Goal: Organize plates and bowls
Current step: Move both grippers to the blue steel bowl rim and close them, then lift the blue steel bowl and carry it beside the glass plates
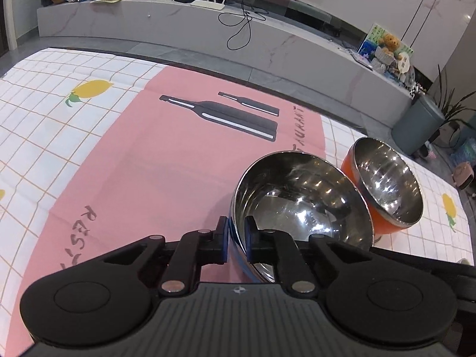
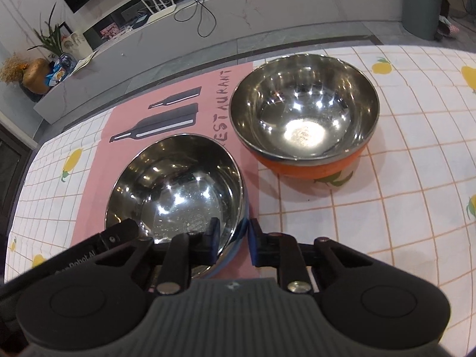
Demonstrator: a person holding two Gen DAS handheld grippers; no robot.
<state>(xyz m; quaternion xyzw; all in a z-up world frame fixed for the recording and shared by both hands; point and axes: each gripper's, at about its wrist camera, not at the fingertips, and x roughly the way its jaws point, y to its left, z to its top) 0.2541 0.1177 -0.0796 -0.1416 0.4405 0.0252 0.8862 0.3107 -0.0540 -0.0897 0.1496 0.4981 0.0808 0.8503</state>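
Blue bowl: the steel-lined blue bowl point(image 1: 300, 208) sits on the pink placemat point(image 1: 142, 160) of the table, with both grippers on its near rim.
Left gripper: the left gripper point(image 1: 236, 238) has its fingers clamped on the rim, one pad outside the wall and one inside.
Right gripper: the right gripper point(image 2: 233, 242) straddles the rim on the other side; its fingers look pressed to the wall, though a thin gap at the outer pad cannot be ruled out.
Orange bowl: the orange bowl point(image 2: 303, 110) stands upright just beside the blue one, on the checked lemon tablecloth point(image 2: 401, 178), its rim close to or touching the blue rim in the left wrist view.
Risk, slip: both grips are thin pinches on polished steel; a tilt during lifting would likely let the rim slide out of the pads.
Risk, uneven pull: with two holds on one bowl, hands moving at different rates could twist it or tear one grip loose.
Risk, collision: the bowls are so close that a sideways lift could knock the orange bowl and shove it across the cloth.
Risk, nesting: if stacking is intended, a crooked descent could jam rim on rim.
Hidden: the blue bowl's base and near outer wall are covered by the gripper bodies.
Unclear: no plates are in view; the table's near edge is cut off, and the person's hands cannot be seen.
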